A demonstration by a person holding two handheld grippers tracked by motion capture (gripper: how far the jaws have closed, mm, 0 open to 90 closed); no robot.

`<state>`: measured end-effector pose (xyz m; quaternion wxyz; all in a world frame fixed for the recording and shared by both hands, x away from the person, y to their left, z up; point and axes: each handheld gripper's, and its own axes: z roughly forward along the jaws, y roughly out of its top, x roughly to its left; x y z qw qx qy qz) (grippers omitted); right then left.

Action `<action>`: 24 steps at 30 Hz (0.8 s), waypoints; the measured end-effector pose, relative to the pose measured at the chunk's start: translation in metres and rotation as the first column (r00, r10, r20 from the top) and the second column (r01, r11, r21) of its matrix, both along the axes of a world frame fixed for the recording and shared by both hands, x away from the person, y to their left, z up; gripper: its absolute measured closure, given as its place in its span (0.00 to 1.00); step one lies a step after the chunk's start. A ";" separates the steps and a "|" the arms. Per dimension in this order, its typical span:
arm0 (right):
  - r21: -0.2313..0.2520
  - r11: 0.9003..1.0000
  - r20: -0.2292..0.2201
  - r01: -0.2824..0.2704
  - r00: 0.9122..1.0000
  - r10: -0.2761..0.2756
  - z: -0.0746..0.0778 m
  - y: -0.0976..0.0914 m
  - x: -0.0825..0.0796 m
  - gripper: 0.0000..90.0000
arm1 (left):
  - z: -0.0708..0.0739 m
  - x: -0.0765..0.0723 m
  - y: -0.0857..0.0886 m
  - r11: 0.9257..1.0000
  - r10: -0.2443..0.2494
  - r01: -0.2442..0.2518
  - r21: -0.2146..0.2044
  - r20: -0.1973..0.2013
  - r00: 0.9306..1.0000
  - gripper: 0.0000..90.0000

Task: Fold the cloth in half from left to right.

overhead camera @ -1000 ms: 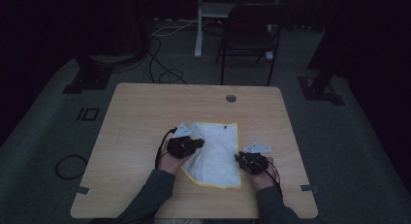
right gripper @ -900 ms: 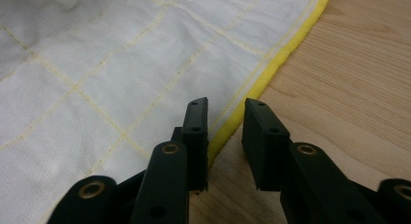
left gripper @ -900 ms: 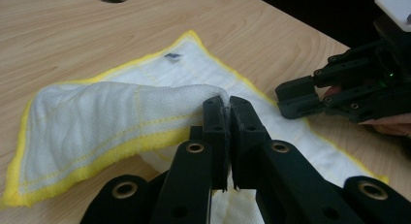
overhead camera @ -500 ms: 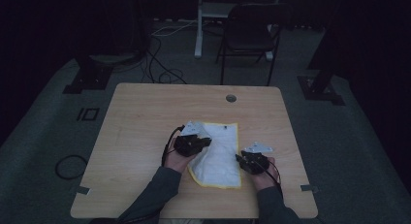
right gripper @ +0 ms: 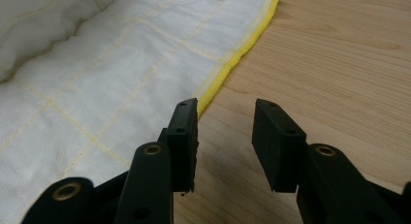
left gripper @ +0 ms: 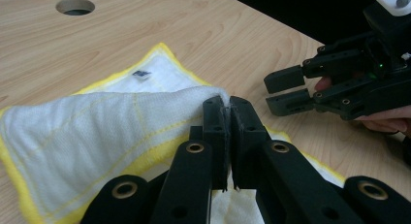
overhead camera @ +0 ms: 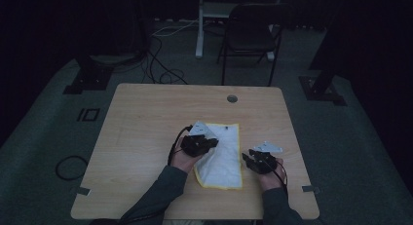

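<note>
A white cloth with yellow edging [overhead camera: 221,154] is found at the lower centre of the high view, spread on the wooden table [overhead camera: 146,122]. The left gripper [left gripper: 226,107] is clamped on a raised fold of the cloth, with a corner turned over the rest. The right gripper [right gripper: 225,122] is seen with its jaws apart, having just been opening; nothing lies between them, and the cloth's yellow hem is just beside one jaw.

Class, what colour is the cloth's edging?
Yellow, around the white cloth; clearest in the right gripper view.
</note>
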<state>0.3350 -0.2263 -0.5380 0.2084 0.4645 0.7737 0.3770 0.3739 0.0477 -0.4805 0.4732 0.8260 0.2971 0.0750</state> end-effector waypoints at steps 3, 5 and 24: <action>-0.001 1.000 0.001 0.008 1.000 -0.008 0.000 -0.001 0.000 0.67 | 0.001 0.001 -0.003 1.000 -0.003 0.003 0.002 0.001 1.000 0.97; -0.008 1.000 -0.004 0.020 1.000 -0.020 0.000 -0.002 0.001 0.67 | 0.001 0.001 -0.005 1.000 -0.009 0.009 0.003 0.002 1.000 0.97; -0.008 0.998 -0.009 0.059 0.998 -0.059 -0.001 -0.008 0.002 0.66 | 0.001 0.006 -0.031 0.997 -0.056 0.055 0.050 0.004 0.998 0.97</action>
